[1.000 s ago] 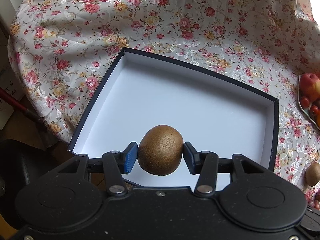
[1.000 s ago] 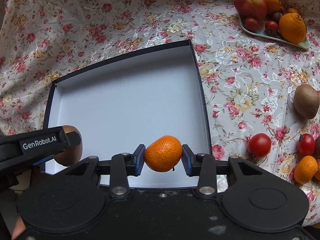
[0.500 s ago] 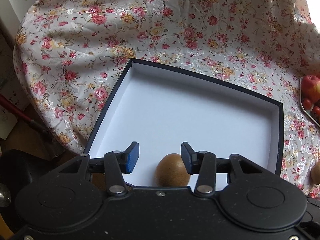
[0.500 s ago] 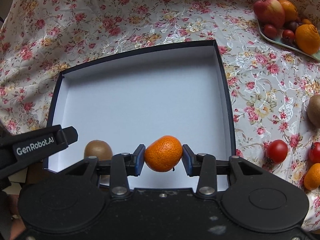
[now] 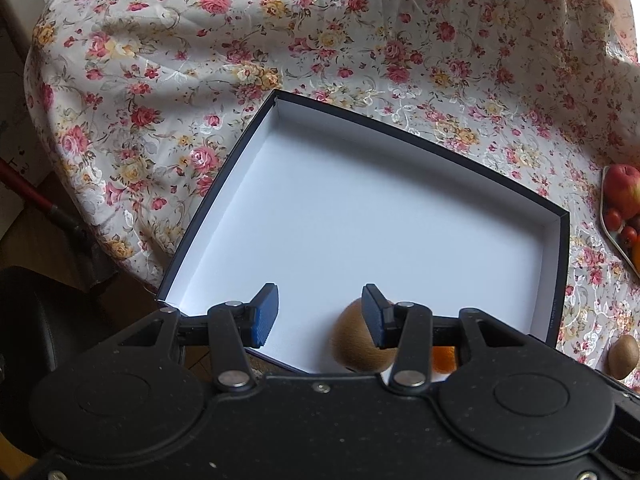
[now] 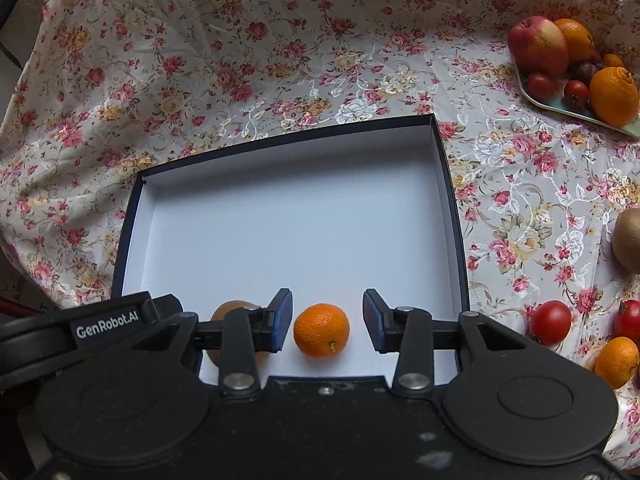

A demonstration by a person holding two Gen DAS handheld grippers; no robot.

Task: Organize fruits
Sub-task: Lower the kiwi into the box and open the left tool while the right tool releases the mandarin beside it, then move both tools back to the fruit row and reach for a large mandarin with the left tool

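Two fruits now lie in the box (image 6: 448, 200) near its front wall: our left hand-held gripper (image 5: 316, 316) and right hand-held gripper (image 6: 326, 320) have spread wide, dropping the kiwi (image 5: 356, 344) and mandarin (image 6: 321, 330) (side by side). More fruit waits on the desk (image 6: 520, 200).

Soft daylight, fisheye-warped edges

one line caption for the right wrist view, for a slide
Open right gripper above a mandarin resting in the white-lined box, kiwi beside it.
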